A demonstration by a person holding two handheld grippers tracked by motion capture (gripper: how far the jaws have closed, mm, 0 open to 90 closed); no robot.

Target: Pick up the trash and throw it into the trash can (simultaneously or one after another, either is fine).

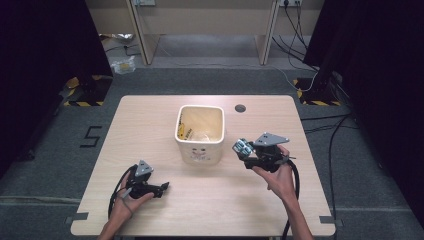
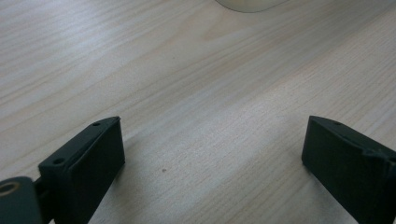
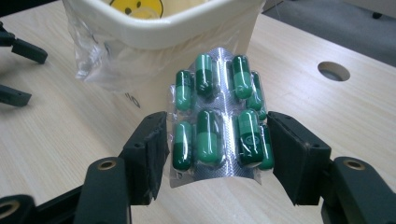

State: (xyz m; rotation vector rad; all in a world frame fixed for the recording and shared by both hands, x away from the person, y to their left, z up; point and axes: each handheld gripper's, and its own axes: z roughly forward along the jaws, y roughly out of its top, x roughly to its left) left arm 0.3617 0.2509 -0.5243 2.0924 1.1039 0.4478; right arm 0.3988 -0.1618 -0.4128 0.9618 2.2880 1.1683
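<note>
Gripping a blister pack (image 3: 217, 116), the right tool (image 3: 217, 154) hovers beside the bin (image 3: 168, 28).

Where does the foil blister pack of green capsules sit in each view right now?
High view: blister pack of green capsules, right of centre, in the right gripper.
Left gripper view: not in it.
Right gripper view: pack centre, clamped between the black jaws.
Shared landmark: cream plastic bin.

Left tongs (image 2: 212, 154) gape wide over bare wooden table (image 2: 196, 84).
</note>
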